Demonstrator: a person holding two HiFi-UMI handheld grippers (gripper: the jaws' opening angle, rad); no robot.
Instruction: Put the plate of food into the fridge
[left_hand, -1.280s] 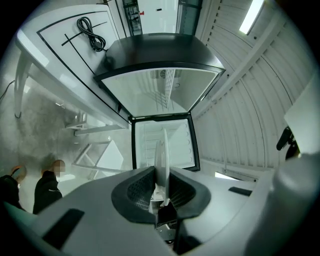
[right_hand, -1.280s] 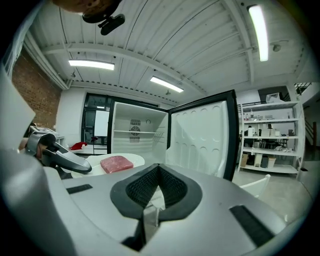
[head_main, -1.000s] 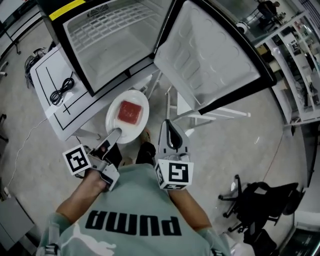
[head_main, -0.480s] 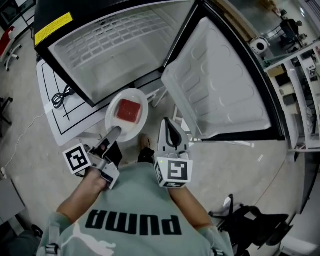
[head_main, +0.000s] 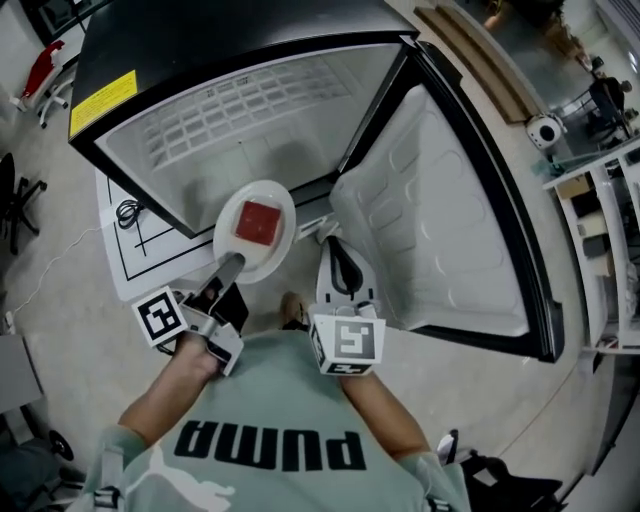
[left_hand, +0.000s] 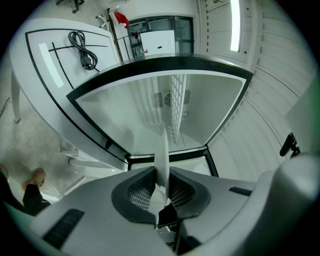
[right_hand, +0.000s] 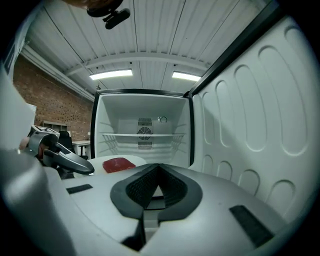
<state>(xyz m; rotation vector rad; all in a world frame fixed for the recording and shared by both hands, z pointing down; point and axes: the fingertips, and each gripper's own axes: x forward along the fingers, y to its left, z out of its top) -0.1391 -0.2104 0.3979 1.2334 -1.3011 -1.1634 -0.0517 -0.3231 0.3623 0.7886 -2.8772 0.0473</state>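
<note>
**Plate held at the mouth of the open fridge**

The left gripper is clamped on the near rim of a white plate. In the left gripper view the rim is seen edge-on, pinched between the 2 dark pads. The plate is held roughly level and carries 1 red slab of food near its middle. No second support is under the plate.

In the head view the plate lies at 12 o'clock from the left gripper, in the air just before the lower front edge of the fridge. It rests on no shelf. The fridge stands open, its white inside and a wire shelf exposed. Its door is swung wide at 3 o'clock from the opening.

The right gripper is held at 3 o'clock from the plate, just beside it and apart from it. Its jaws are closed together with nothing between them.

At 9 o'clock from the plate a white table marked with black lines is seen, with a coiled black cable lying on it.
</note>
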